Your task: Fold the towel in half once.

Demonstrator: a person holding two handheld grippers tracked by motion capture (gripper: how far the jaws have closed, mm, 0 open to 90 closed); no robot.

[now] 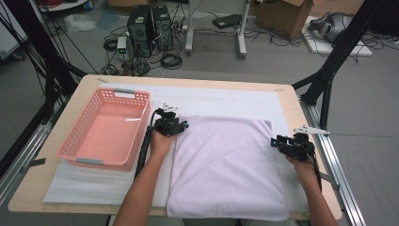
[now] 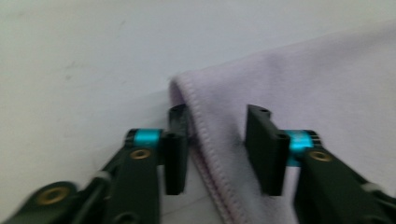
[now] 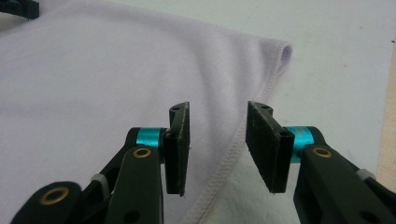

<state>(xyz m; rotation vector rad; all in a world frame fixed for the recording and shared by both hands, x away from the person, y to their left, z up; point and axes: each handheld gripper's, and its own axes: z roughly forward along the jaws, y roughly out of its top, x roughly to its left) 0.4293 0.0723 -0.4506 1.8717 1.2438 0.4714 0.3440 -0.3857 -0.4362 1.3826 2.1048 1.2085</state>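
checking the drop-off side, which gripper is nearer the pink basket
Left. The left gripper sits at the towel's far left corner, right beside the pink basket; the right gripper is across the towel, at its right edge.

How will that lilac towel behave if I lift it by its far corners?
Probably floppy: the towel lies soft and folded, so the middle should sag between the left gripper and right gripper. Likely light, thin fabric. The stitched hem gives some purchase, but the layers may separate.

High cam looks down on table (image 1: pixel 282 94); both tool cams close on towel (image 1: pixel 226 160).
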